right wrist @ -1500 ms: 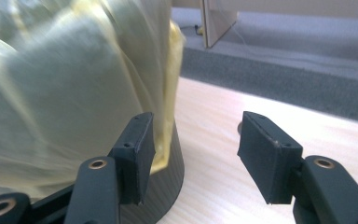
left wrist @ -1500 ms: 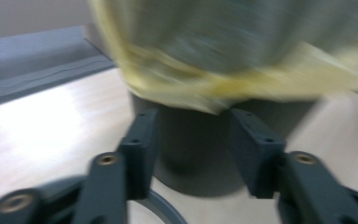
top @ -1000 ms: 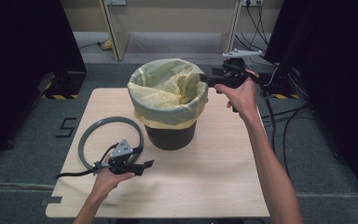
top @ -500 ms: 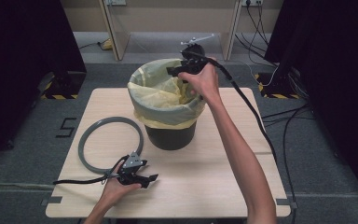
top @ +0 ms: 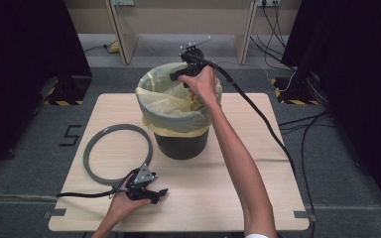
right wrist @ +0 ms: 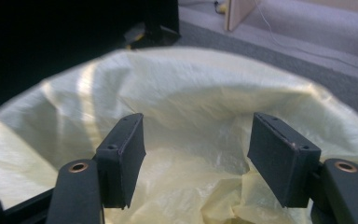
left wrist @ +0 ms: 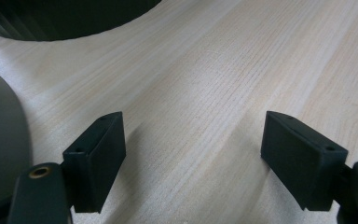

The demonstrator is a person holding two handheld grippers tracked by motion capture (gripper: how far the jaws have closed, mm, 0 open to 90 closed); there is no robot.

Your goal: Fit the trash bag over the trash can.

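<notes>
Left of the bin (top: 181,144), the grey hard ring (top: 117,153) lies flat, not yet fitted. Left gripper (top: 156,194) rests just beside the ring, its jaws having just been opening, wide, nothing between. The crinkled yellow bag (top: 171,106) already lines the round black bin. Right gripper (top: 175,77) hovers over the bin's mouth, jaws wide, empty.

The bin (top: 181,141) stood at the table's (top: 258,163) centre, toward twelve o'clock; its yellow liner (top: 171,106) draped over the rim and sagged into the mouth, crumpled at the bottom; the grey ring (top: 116,153) lay flat at nine o'clock of the bin, just beside it; bare board ran from three to six o'clock, crossed by the right forearm; between the left gripper's (left wrist: 193,154) parted jaws lay clear wood, the ring at its nine o'clock.
</notes>
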